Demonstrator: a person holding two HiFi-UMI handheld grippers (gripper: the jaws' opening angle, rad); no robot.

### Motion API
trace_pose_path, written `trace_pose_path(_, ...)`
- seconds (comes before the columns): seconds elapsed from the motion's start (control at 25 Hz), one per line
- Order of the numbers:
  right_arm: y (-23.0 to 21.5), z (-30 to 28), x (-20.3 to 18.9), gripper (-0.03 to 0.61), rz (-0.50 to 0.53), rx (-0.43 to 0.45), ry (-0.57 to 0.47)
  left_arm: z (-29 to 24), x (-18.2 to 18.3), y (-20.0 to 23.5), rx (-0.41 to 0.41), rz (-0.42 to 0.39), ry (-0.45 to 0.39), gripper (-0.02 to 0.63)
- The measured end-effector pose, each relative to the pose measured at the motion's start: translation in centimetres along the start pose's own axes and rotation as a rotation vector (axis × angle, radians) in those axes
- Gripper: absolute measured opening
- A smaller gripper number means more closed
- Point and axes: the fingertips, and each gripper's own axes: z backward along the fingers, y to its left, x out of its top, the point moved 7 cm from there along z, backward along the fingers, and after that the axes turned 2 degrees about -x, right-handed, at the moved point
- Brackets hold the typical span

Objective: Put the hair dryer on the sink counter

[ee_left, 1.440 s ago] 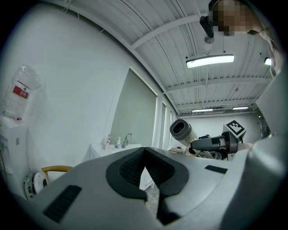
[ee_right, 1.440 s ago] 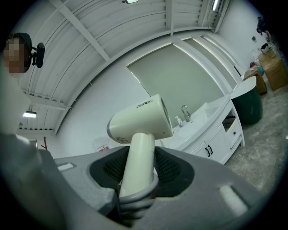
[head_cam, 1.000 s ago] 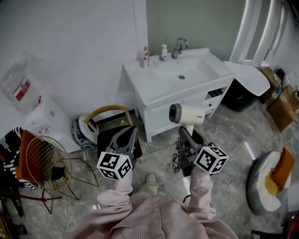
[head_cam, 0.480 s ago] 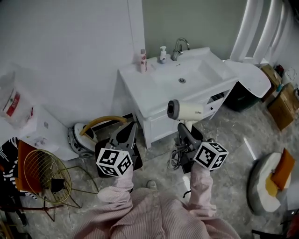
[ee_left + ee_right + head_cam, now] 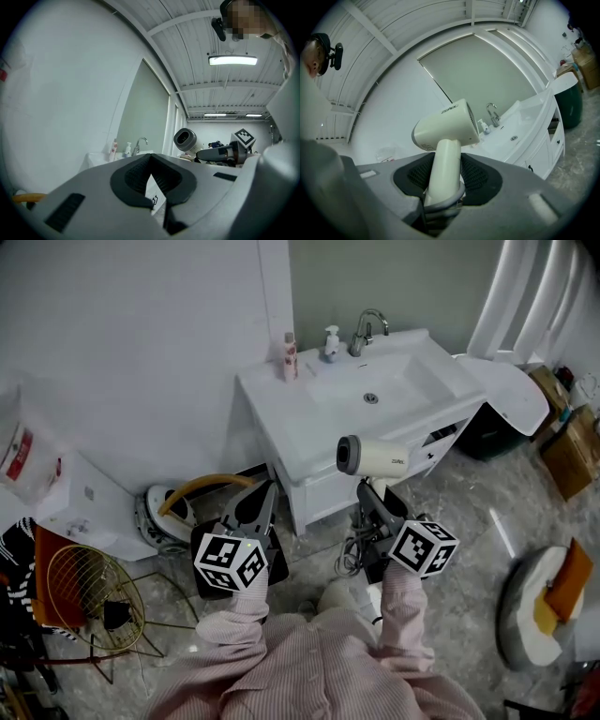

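over the last second the cream, barrel-shaped plastic hair dryer (image 5: pixel 372 456) has risen slightly and edged nearer the front rim of the glossy white sink counter (image 5: pixel 309 418). the vanity also sits a little differently in the head view, so the person seems to be closing in. i judge this to be the carry, with the set-down not yet begun. the hair dryer is held in the air just in front of the cabinet, touching only the right gripper (image 5: pixel 377 510), whose jaws are clenched on its handle. the left gripper (image 5: pixel 265 491) has its jaws pinched together on nothing. counted: one hair dryer, two grippers, one chrome tap (image 5: pixel 367 326), and two small bottles at the counter's back edge, a pink bottle (image 5: pixel 290 355) and a white pump bottle (image 5: pixel 331 343).
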Motion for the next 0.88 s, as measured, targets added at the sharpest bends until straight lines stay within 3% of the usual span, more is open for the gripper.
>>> trace_pose_path(0.32, -2.7, -4.0, 0.9, 0.170, -0.022, -0.001, 0.030, -3.2, -0.7, 2.3, 0.028, 0.022, 0.017, -0.003)
trace_pose_path(0.88, -10.9, -16.2, 5.0, 0.170, -0.044, 0.035, 0.154, -15.1, -2.3, 7.7, 0.112, 0.097, 0.070, -0.003)
